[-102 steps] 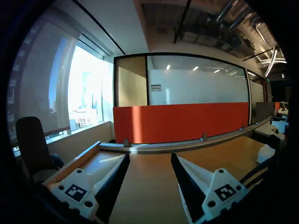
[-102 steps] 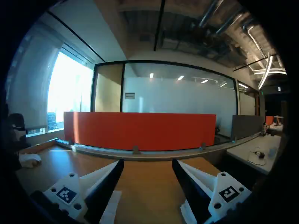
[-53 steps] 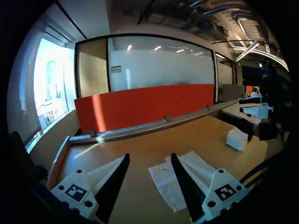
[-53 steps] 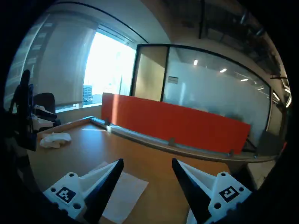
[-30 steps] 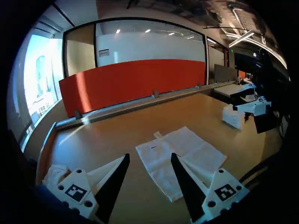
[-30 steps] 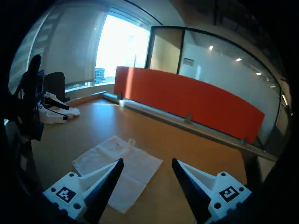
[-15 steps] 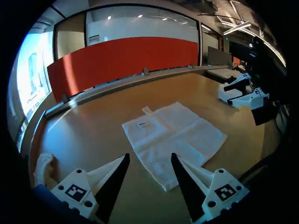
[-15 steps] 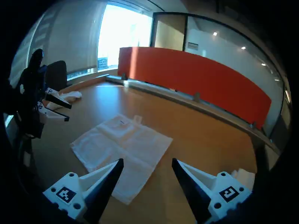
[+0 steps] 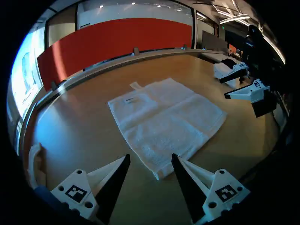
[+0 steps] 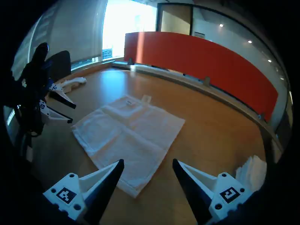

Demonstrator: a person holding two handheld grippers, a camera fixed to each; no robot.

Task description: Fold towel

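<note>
I count one white terry towel (image 9: pixel 165 120), spread flat on the light-brown wooden table (image 9: pixel 82 127), with one small sewn label (image 9: pixel 130 100) near its far edge. From my left gripper (image 9: pixel 150 157) the towel lies straight ahead, and its near corner reaches in between the two fingers. Those fingers stand wide apart and grip nothing. From my right gripper (image 10: pixel 148 162) the same towel lies ahead and slightly left, its near corner close to the left finger. This pair is spread too, with nothing held.

That makes two grippers, one on each side of the towel, facing across it. In the right gripper view, the left gripper and the dark hand holding it sit just beyond the towel's left edge.

Around them I see one stack of folded white cloths (image 10: pixel 253 172) close to the right gripper's right finger. One crumpled white cloth (image 10: pixel 73 82) lies well ahead to the left. One long orange partition panel (image 10: pixel 210 63) runs along the table's far edge, and one dark office chair (image 10: pixel 60 63) stands beyond the table.
</note>
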